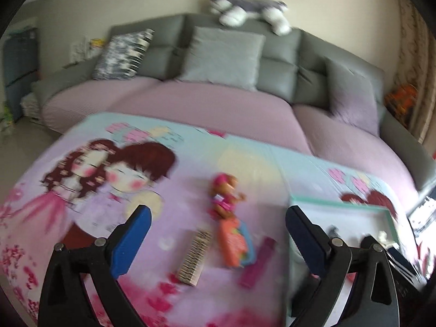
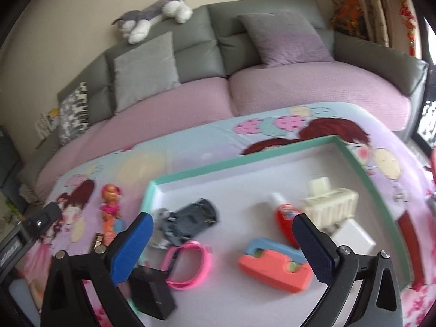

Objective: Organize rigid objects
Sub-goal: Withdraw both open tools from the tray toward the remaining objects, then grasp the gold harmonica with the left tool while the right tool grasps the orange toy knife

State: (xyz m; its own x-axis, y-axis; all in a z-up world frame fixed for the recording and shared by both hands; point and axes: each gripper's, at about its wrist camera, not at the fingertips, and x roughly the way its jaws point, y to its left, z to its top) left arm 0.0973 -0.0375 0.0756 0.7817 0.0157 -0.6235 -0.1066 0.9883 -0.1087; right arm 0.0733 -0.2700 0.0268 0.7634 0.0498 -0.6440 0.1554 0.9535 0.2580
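Observation:
My left gripper (image 1: 218, 215) stands open above the cartoon-print cloth. Below its fingers lie a small doll (image 1: 224, 193), an orange and blue toy (image 1: 234, 242), a brown ridged block (image 1: 194, 256) and a magenta bar (image 1: 257, 261); none is touched. My right gripper (image 2: 222, 223) is open over the teal-rimmed tray (image 2: 245, 160). In the tray lie a dark toy car (image 2: 190, 216), a pink wristband (image 2: 190, 261), an orange and blue block (image 2: 275, 264), a red bottle (image 2: 284, 218), a cream plastic piece (image 2: 329, 204), a white box (image 2: 354, 237) and a black box (image 2: 152, 291).
A grey sofa (image 1: 280, 68) with a lilac seat cover and cushions runs behind the cloth-covered surface, with a plush husky (image 1: 245, 11) on its backrest. The tray's teal rim (image 1: 340, 201) shows at the right of the left wrist view. The doll (image 2: 110, 201) lies left of the tray.

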